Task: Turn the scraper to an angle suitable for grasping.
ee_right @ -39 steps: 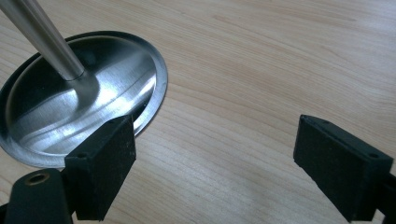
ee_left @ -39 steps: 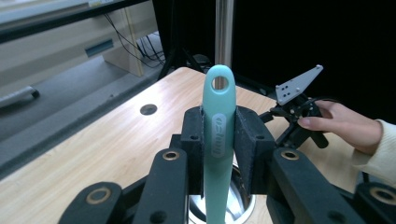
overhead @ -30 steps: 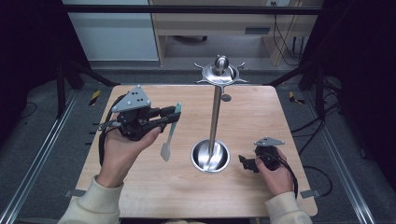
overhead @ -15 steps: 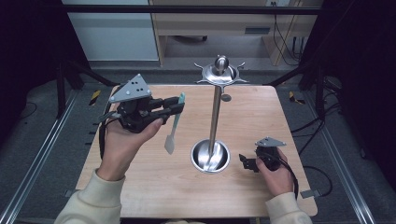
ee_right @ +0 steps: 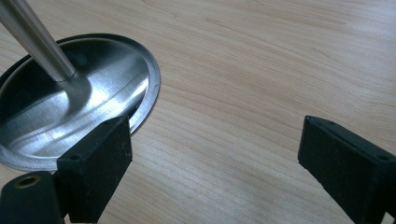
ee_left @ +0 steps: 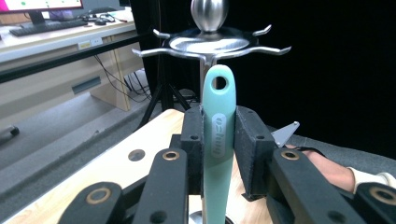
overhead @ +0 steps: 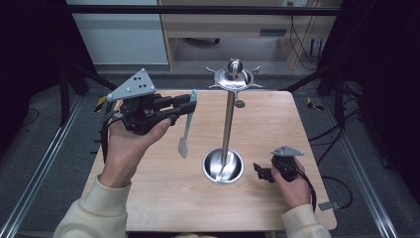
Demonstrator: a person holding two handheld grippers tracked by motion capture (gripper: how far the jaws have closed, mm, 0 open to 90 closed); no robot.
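1. A light wooden table with rounded corners stands on a dark carpeted floor; its grain runs across the top.
2. A round, shallow metal base sits on the table, right of centre and toward the person's side. In the right gripper view its rim lies flat on the wood.
3. A straight metal pole rises upright from the middle of that base.
4. A small round hole is in the tabletop near the far edge, behind the pole.
5. The right gripper is low at the table just right of the base; whether it touches the wood cannot be told.
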